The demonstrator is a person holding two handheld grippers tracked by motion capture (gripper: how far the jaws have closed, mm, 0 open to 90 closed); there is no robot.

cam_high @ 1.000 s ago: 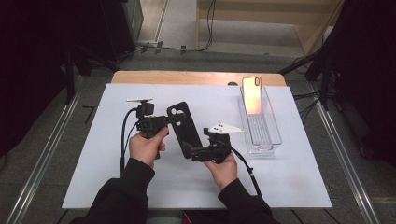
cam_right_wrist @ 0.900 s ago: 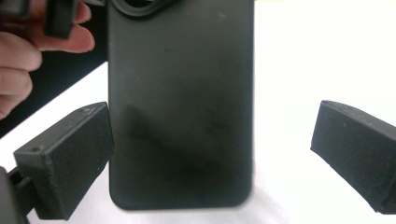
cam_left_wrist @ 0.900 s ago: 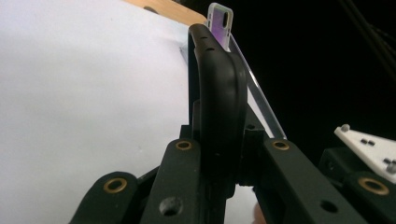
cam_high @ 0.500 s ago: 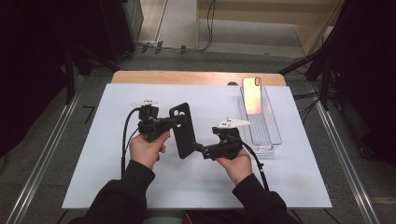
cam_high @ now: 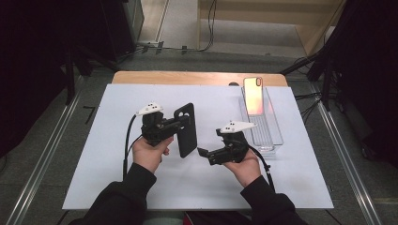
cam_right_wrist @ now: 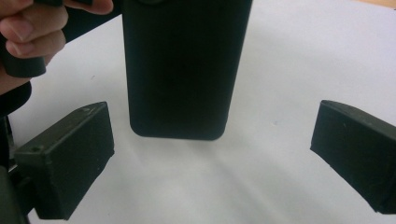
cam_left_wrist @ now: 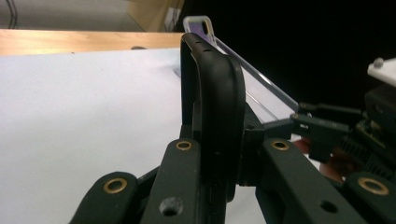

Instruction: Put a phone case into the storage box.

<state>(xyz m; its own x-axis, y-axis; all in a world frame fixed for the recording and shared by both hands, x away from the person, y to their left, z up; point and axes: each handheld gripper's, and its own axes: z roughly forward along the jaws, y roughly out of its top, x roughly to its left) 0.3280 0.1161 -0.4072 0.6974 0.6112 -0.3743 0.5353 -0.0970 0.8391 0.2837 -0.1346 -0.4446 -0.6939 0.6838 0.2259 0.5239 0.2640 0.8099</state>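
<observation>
Change since earlier frame: my right gripper (cam_high: 201,152) has drawn back from the black phone case (cam_high: 186,130), which it met a second ago; my left hand has kept its place.

Left gripper (cam_high: 180,123): pinched on one long edge of the case. My left gripper view shows both jaws pressed against the case (cam_left_wrist: 215,116), one on each side.

Right gripper, state: jaws spread wide and empty, one to either side of the case's lower end (cam_right_wrist: 180,70) in my right gripper view, touching nothing.

Case, location: held on edge above the white mat (cam_high: 94,159), roughly at the table's middle, its lower end close to the mat. Whether it rests on the mat I cannot tell from the high view.

Phone (cam_high: 254,95): stands leaning in the far end of the clear tray (cam_high: 277,138), well apart from the case, untouched.

Work done: case picked up and steadied in my left gripper.

Work left, as I judge it: phone not yet lifted from the tray and not yet fitted into the case; my free right gripper is the likely tool for that.
</observation>
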